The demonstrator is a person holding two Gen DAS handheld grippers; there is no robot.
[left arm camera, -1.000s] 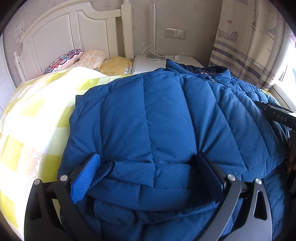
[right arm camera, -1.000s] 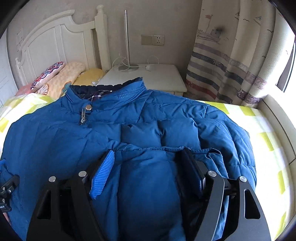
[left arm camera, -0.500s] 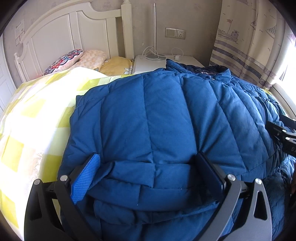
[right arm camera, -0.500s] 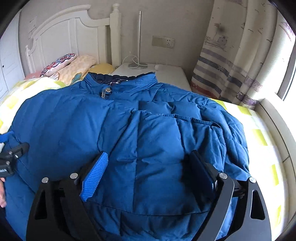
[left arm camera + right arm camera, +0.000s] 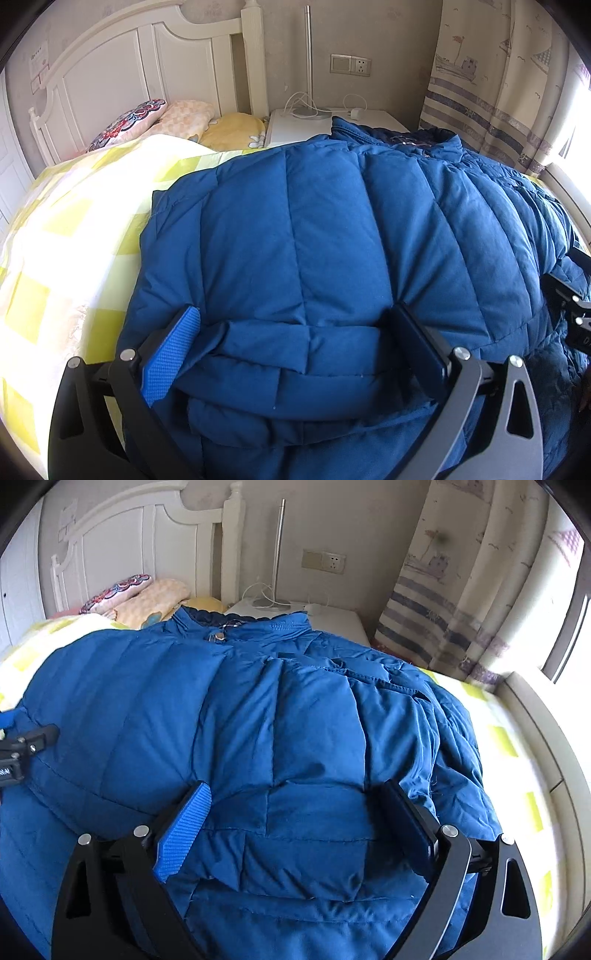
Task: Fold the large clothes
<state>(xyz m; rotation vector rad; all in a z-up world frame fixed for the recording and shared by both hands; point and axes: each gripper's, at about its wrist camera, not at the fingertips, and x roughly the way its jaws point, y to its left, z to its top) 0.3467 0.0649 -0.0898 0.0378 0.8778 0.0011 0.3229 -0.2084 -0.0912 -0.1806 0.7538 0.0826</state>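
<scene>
Left wrist view: the left tongs are spread wide over a thick fold of the padded, quilted blue down jacket, one blue ribbed pad and one dark pad set either side of it; whether the pads press the cloth I cannot tell. Nothing here has shifted over the last second. The jacket lies across the bed with its yellow-and-white checked quilt, its collar toward the headboard end by the white nightstand. At the right edge of the view, part of the right tongs shows lower and further out than a second ago.

Right wrist view: the right tongs are opening, their jaws now wide, with a puffed panel of the jacket between them, seemingly no longer pinched. A second ago they were narrower and nearer the collar; since then they have drawn back toward the hem, so more of the coat shows. The right-hand side panel now lies over the middle, which suggests that fold is laid and released, and the next fold can begin.
</scene>
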